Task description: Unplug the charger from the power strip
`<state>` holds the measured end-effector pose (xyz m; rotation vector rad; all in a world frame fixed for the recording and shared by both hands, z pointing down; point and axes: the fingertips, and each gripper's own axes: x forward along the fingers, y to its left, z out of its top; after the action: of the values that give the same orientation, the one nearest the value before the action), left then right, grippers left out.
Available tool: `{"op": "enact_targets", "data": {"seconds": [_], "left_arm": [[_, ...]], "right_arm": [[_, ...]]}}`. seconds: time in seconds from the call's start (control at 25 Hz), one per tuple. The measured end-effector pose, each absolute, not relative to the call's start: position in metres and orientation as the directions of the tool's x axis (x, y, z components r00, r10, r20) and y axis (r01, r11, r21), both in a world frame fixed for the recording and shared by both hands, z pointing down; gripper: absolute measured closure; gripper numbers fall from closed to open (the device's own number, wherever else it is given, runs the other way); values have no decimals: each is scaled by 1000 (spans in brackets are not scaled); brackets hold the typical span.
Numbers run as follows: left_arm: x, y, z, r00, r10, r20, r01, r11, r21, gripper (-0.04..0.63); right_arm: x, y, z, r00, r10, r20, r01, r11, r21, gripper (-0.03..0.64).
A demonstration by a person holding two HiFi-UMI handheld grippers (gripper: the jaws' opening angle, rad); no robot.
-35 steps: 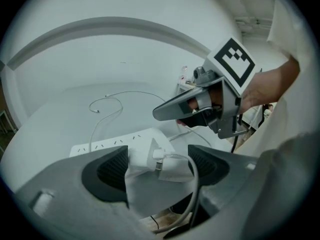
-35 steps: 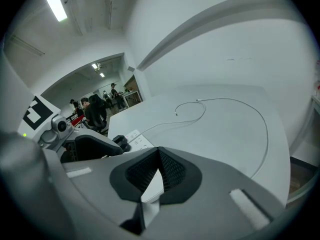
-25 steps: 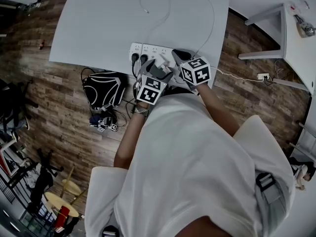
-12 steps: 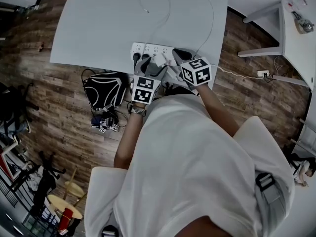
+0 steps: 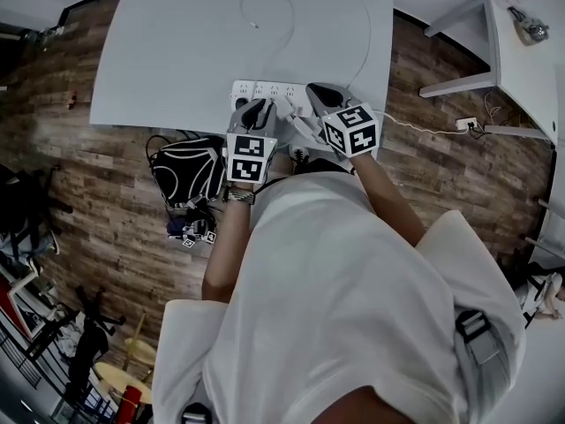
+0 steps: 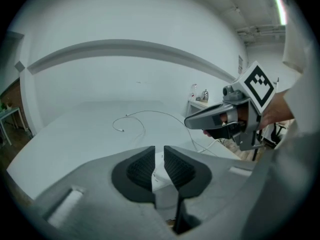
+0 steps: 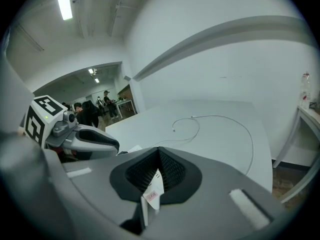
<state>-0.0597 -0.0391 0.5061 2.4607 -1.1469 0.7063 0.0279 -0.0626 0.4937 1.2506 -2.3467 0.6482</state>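
A white power strip [image 5: 265, 89] lies along the near edge of the white table [image 5: 177, 51], with black plugs at its left end. My right gripper [image 5: 316, 94] [image 7: 159, 154] hangs over the strip's right part. It is shut on a small white charger [image 7: 151, 193] with a pink label. The charger's white cable [image 5: 371, 34] [image 7: 240, 124] loops across the table. My left gripper [image 5: 256, 106] [image 6: 159, 151] is above the strip's left part. Its jaws are closing and a narrow gap remains. White shows behind that gap, but the pads press on nothing.
A black bag [image 5: 187, 166] and small marker cubes [image 5: 190, 232] lie on the wooden floor left of me. Another white table [image 5: 521, 69] stands at the right, with a floor socket [image 5: 465, 124] near it. People stand far off in the right gripper view [image 7: 90, 111].
My left gripper has slid left along the strip and lifted, and its jaws have come nearly together. The right gripper has lifted a little from the strip.
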Motion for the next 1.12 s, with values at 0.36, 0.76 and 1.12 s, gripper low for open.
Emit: {"op": "enact_targets", "data": {"seconds": [0.36, 0.76, 1.12], "left_arm": [[-58, -61, 429, 555, -709, 435, -774, -632, -43, 592], [-61, -91, 324, 542, -798, 263, -784, -593, -183, 592], [-61, -92, 238, 537, -837, 108, -788, -543, -291, 592]], "right_arm": [[38, -70, 421, -490, -765, 418, -867, 477, -144, 615], [41, -87, 325, -494, -831, 255, -862, 507, -15, 615], [39, -84, 230, -507, -855, 109, -849, 517, 112, 615]]}}
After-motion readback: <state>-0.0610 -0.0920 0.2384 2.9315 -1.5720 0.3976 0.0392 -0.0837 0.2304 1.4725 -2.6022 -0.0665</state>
